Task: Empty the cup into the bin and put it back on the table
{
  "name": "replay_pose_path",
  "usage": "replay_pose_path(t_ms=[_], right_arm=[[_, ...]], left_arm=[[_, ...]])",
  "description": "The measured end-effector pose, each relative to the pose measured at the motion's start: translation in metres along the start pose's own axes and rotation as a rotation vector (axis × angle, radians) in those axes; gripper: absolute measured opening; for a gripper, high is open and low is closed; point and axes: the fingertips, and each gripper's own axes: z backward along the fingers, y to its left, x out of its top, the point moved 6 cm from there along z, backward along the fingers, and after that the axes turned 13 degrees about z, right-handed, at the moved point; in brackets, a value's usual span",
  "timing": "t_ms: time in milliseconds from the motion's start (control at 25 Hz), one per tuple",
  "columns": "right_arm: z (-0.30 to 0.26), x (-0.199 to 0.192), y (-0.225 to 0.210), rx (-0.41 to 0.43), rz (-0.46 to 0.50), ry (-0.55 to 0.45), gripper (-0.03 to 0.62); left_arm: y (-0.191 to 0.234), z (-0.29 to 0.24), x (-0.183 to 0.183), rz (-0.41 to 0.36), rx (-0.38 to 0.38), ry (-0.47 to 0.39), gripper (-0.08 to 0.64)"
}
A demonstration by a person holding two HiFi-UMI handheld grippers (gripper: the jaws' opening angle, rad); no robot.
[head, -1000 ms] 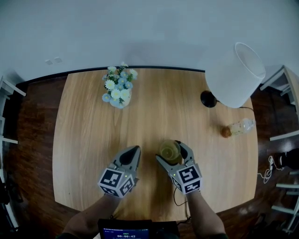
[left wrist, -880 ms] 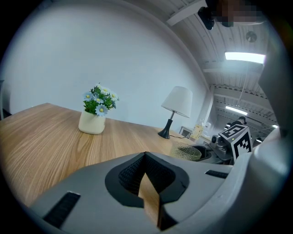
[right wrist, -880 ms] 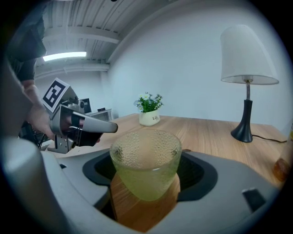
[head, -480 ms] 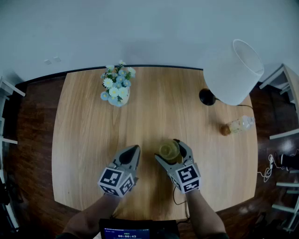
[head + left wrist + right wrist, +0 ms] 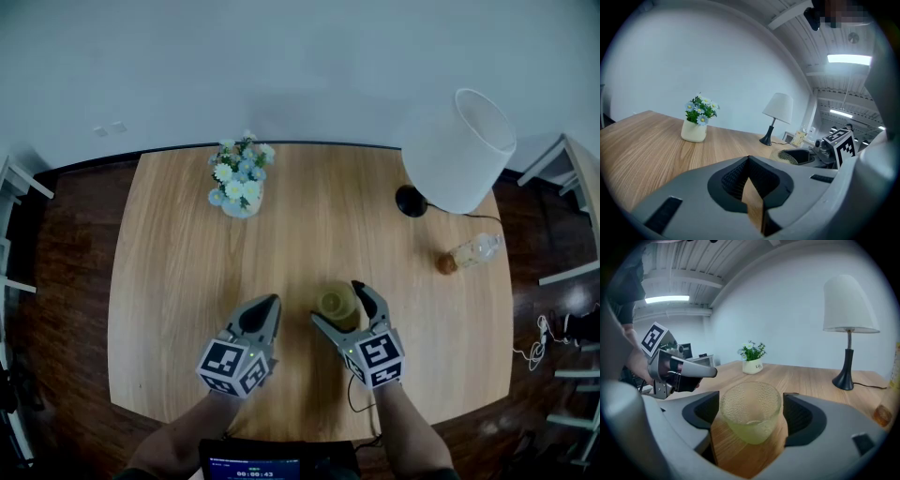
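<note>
The pebbled glass cup (image 5: pixel 751 412) stood upright on the wooden table (image 5: pixel 178 253), toward its near edge, between the jaws of the right gripper (image 5: pixel 337 303). Those jaws had just been opening and stood wide, with both pads clear of the glass. This looked like a release after setting the seemingly empty cup back. The left gripper (image 5: pixel 270 302) hovered just to the left, its jaws closed on nothing, probably because one hand sufficed. No bin was in view.

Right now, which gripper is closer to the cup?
Right. The right gripper has just been opening its jaws, with the cup standing between them. The left gripper is off to the cup's left, apart.
</note>
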Motion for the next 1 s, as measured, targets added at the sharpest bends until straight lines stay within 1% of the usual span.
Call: replay_pose_path(t_ms=[200, 360, 640, 840, 920, 1000], right_arm=[[0.018, 0.017, 0.008, -0.012, 0.035, -0.023, 0.436], [0.035, 0.026, 0.01, -0.043, 0.049, -0.033, 0.436], [0.061, 0.053, 0.023, -0.059, 0.065, -0.081, 0.436], [0.082, 0.068, 0.03, -0.089, 0.078, -0.107, 0.43], [0.091, 0.071, 0.033, -0.107, 0.086, -0.117, 0.376], [0.1, 0.074, 0.04, -0.115, 0.086, -0.122, 0.374]], left_arm=[[-0.007, 0.018, 0.01, -0.006, -0.001, -0.038, -0.009], [-0.015, 0.032, 0.017, -0.013, -0.011, -0.064, -0.009], [-0.03, 0.067, 0.044, -0.028, -0.037, -0.163, -0.009], [-0.037, 0.087, 0.054, -0.034, -0.051, -0.196, -0.009], [-0.039, 0.093, 0.056, -0.037, -0.057, -0.204, -0.009], [-0.041, 0.103, 0.056, -0.034, -0.064, -0.21, -0.009]])
